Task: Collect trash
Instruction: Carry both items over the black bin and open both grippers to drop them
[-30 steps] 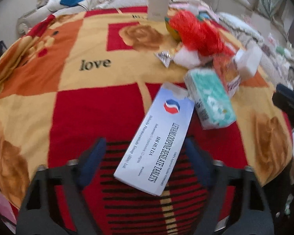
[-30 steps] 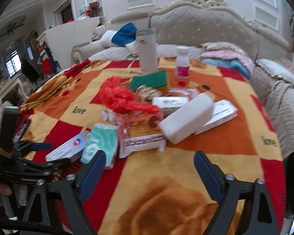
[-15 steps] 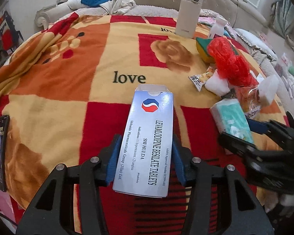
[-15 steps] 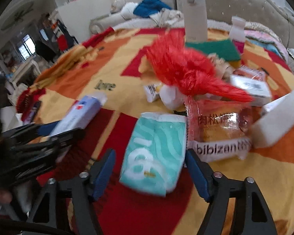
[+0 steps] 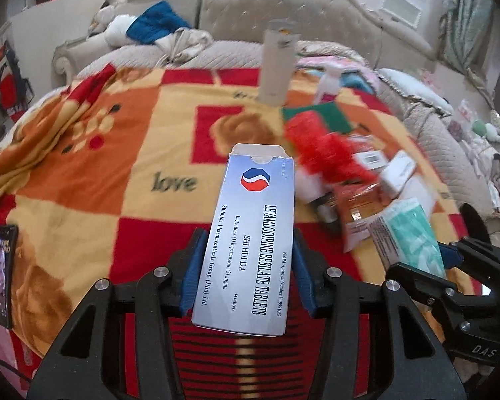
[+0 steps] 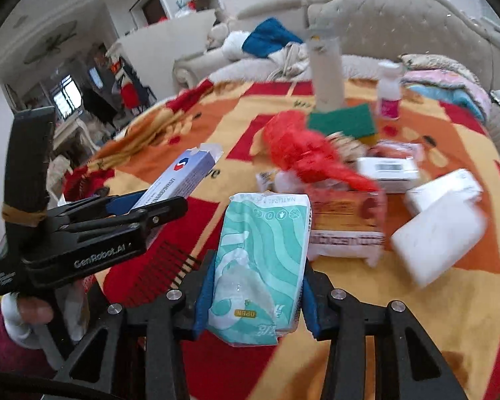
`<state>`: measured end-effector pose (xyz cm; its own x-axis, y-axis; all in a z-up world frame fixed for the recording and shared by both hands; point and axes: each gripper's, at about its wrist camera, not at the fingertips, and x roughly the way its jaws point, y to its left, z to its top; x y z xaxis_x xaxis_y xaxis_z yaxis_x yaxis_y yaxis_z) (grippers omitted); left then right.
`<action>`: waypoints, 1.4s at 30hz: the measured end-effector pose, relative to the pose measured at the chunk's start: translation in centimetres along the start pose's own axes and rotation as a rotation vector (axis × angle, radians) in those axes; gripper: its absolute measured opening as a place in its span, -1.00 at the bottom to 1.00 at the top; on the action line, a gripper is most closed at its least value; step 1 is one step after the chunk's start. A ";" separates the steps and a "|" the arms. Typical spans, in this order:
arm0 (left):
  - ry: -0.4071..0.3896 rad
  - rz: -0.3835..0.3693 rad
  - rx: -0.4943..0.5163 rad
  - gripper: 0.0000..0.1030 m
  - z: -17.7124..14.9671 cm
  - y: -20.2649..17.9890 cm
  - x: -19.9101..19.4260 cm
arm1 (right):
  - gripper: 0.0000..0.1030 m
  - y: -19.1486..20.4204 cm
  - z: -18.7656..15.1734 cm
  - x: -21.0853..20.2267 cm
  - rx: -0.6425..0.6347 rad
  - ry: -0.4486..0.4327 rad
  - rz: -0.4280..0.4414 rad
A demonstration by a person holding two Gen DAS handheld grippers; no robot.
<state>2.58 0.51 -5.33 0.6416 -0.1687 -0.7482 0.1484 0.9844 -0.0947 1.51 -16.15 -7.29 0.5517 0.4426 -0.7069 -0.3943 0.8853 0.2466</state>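
Gripping a long tablet box (image 5: 250,243) by its two long sides, the left gripper (image 5: 248,273) holds it lifted off the blanket (image 5: 143,153) that covers the bed, above the red patch at the near edge. The right gripper (image 6: 255,295) is closing its jaws on a teal tissue pack (image 6: 261,266), whose soft sides already sit against the blue pads. The pack's far end points toward the heap of trash in the middle of the bed: a crumpled red plastic bag (image 6: 303,156), a clear snack wrapper (image 6: 346,220), a white box (image 6: 388,170) and a white foam block (image 6: 440,226). Near the headboard edge stand a tall pale bottle (image 6: 326,73) and a small bottle with a pink label (image 6: 389,95), with a green sponge (image 6: 343,121) lying before them. A phone (image 5: 1,270) lies at the blanket's left edge.
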 end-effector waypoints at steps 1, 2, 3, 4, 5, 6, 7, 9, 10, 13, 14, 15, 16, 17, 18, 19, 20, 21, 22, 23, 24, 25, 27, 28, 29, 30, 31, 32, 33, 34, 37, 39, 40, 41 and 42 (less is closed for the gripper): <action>-0.005 -0.005 0.010 -0.08 0.2 -0.7 -0.1 | -0.16 -0.7 -0.2 -0.9 0.009 -0.013 -0.012; -0.010 -0.012 0.021 -0.08 0.4 -1.5 -0.2 | -0.16 -1.2 -0.3 -1.6 0.016 -0.022 -0.025; -0.015 -0.021 0.036 -0.08 0.6 -2.6 -0.3 | -0.16 -2.2 -0.5 -2.5 0.026 -0.034 -0.050; -0.016 -0.027 0.045 -0.08 0.8 -3.3 -0.2 | -0.16 -2.9 -0.7 -3.1 0.037 -0.041 -0.066; -0.017 -0.035 0.056 -0.08 0.9 -4.1 -0.1 | -0.16 -3.8 -0.9 -3.8 0.052 -0.049 -0.077; -0.019 -0.046 0.069 -0.08 1.1 -5.2 0.0 | -0.16 -4.6 -1.1 -4.4 0.067 -0.056 -0.088; -0.020 -0.052 0.078 -0.08 1.2 -6.0 0.0 | -0.16 -5.6 -1.4 -5.1 0.085 -0.064 -0.104; -0.020 -0.068 0.099 -0.08 1.5 -7.8 0.2 | -0.16 -7.2 -1.8 -6.2 0.108 -0.076 -0.133; -0.020 -0.077 0.110 -0.08 1.7 -8.8 0.3 | -0.16 -8.1 -2.1 -6.8 0.122 -0.082 -0.152; -0.021 -0.099 0.146 -0.08 2.0 -11.5 0.6 | -0.16 -10.8 -2.9 -8.7 0.159 -0.099 -0.200; -0.020 -0.106 0.155 -0.08 2.0 -12.3 0.7 | -0.16 -11.7 -3.2 -9.4 0.168 -0.106 -0.223; -0.017 -0.119 0.166 -0.08 2.2 -13.4 0.9 | -0.16 -12.4 -3.5 -9.8 0.176 -0.109 -0.237; -0.014 -0.127 0.172 -0.08 2.2 -14.1 1.1 | -0.16 -13.3 -3.8 -10.3 0.192 -0.114 -0.251; -0.009 -0.140 0.180 -0.08 2.3 -15.1 1.4 | -0.16 -14.2 -4.1 -10.9 0.207 -0.119 -0.261; -0.004 -0.154 0.188 -0.08 2.4 -16.0 1.6 | -0.16 -15.0 -4.4 -11.5 0.221 -0.124 -0.272; 0.001 -0.165 0.194 -0.08 2.5 -16.7 1.8 | -0.16 -16.0 -4.7 -12.1 0.238 -0.130 -0.289; 0.008 -0.183 0.205 -0.08 2.5 -17.8 2.0 | -0.16 -17.0 -4.9 -12.7 0.254 -0.135 -0.303; 0.012 -0.194 0.212 -0.08 2.5 -18.6 2.1 | -0.16 -18.0 -5.3 -13.4 0.271 -0.139 -0.317; 0.018 -0.211 0.222 -0.08 2.5 -19.7 2.3 | -0.16 -18.9 -5.6 -13.9 0.286 -0.142 -0.327; 0.024 -0.226 0.230 -0.08 2.5 -20.6 2.4 | -0.16 -19.9 -5.9 -14.5 0.301 -0.143 -0.341; 0.031 -0.245 0.238 -0.08 2.5 -21.6 2.7 | -0.16 -20.6 -6.2 -14.8 0.311 -0.145 -0.353; 0.040 -0.265 0.246 -0.08 2.5 -22.6 2.9 | -0.16 -21.6 -6.6 -15.3 0.324 -0.146 -0.371; 0.059 -0.303 0.258 -0.08 2.5 -24.5 3.5 | -0.16 -23.2 -7.4 -16.1 0.352 -0.146 -0.398; 0.070 -0.321 0.266 -0.09 2.5 -25.5 3.9 | -0.16 -24.0 -7.7 -16.4 0.366 -0.146 -0.406; 0.078 -0.335 0.274 -0.09 2.5 -26.4 4.1 | -0.16 -25.1 -8.1 -16.8 0.384 -0.145 -0.415; 0.086 -0.349 0.283 -0.09 2.5 -27.5 4.4 | -0.16 -26.0 -8.5 -17.1 0.398 -0.144 -0.424; 0.095 -0.363 0.292 -0.09 2.5 -28.5 4.7 | -0.16 -26.8 -8.8 -17.3 0.412 -0.143 -0.433; 0.103 -0.376 0.298 -0.09 2.5 -29.3 4.9 | -0.16 -27.9 -9.2 -17.7 0.432 -0.143 -0.441; 0.112 -0.391 0.304 -0.09 2.6 -30.3 5.2 | -0.16 -28.7 -9.4 -17.8 0.448 -0.142 -0.444; 0.120 -0.405 0.310 -0.09 2.7 -31.3 5.5 | -0.16 -29.7 -9.7 -17.9 0.466 -0.141 -0.445; 0.135 -0.423 0.330 -0.09 2.8 -33.3 6.3 | -0.16 -32.4 -10.7 -18.2 0.517 -0.130 -0.446; 0.162 -0.431 0.336 -0.10 2.7 -34.6 7.2 | -0.16 -34.1 -11.5 -18.3 0.552 -0.124 -0.445; 0.171 -0.433 0.335 -0.09 2.6 -34.9 7.4 | -0.16 -34.7 -11.8 -18.3 0.565 -0.121 -0.448; 0.184 -0.433 0.334 -0.10 2.6 -35.3 7.7 | -0.16 -35.2 -12.1 -18.3 0.576 -0.119 -0.452; 0.190 -0.432 0.331 -0.10 2.6 -35.4 7.8 | -0.16 -35.7 -12.4 -18.3 0.587 -0.117 -0.459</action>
<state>4.28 -35.79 -6.17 0.3288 -0.5097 -0.7951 0.6143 0.7549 -0.2299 -3.58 -57.61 -11.35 0.6536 -0.0055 -0.7568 0.3320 0.9007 0.2802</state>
